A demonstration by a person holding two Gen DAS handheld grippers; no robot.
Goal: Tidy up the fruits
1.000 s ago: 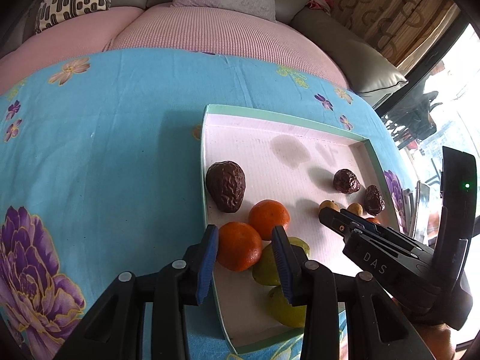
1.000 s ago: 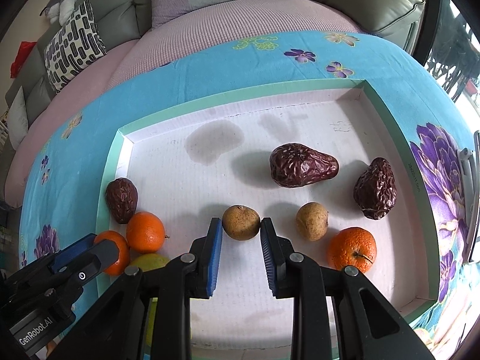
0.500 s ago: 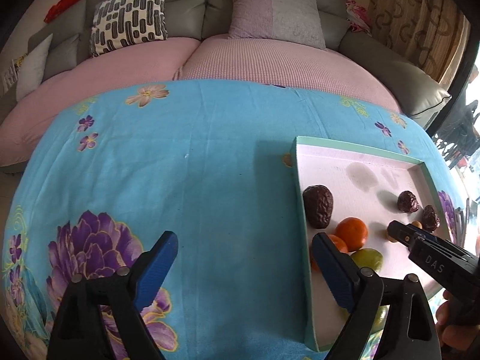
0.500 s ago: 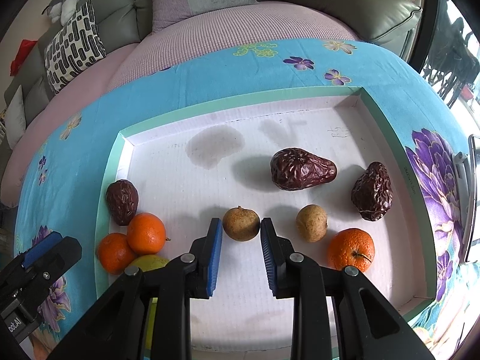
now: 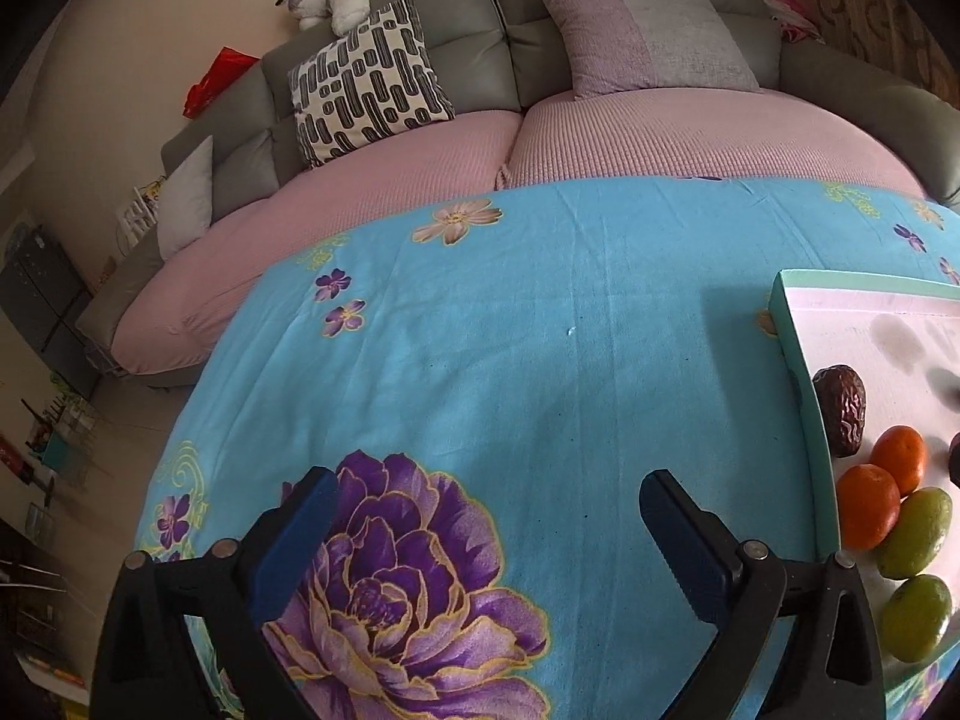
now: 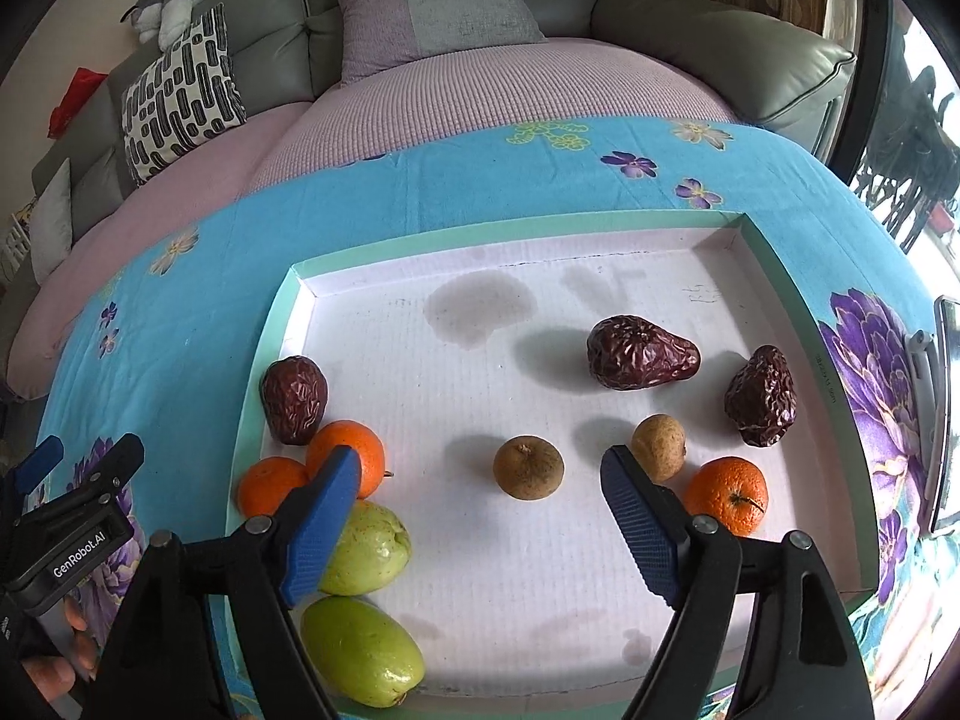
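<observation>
Jaws on the right hand-held gripper [image 6: 480, 525] have sprung wide apart where half a second ago they stood nearly closed about the brown longan [image 6: 528, 468]; it holds nothing now, and the longan sits free on the tray floor between and just beyond the blue pads. The left hand-held gripper [image 5: 486, 540] has changed more: a second ago it was narrowed around an orange mandarin at the tray's near-left corner, and now it is spread fully, empty, swung off to the left over the purple flower on the blue floral cloth [image 5: 540, 330] that covers the surface, with the tray only at the right edge of its view. I read this as both releases finished, the mandarin set beside its fellow and the longan left in place, so the next pick has yet to be chosen. Counting inside the white tray [image 6: 288, 300] with its mint-green rim: three wrinkled dried red dates, one at the left wall [image 6: 294, 399] and two toward the far right; three mandarins, two touching at the left [image 6: 348, 462] and one alone at the right [image 6: 726, 495]; two brown longans, the second [image 6: 659, 447] near that lone mandarin; and two green mango-like fruits [image 6: 366, 549] at the near-left corner. Greens already sit paired; the dates and mandarins remain split between sides, so sorting looks partway done.
</observation>
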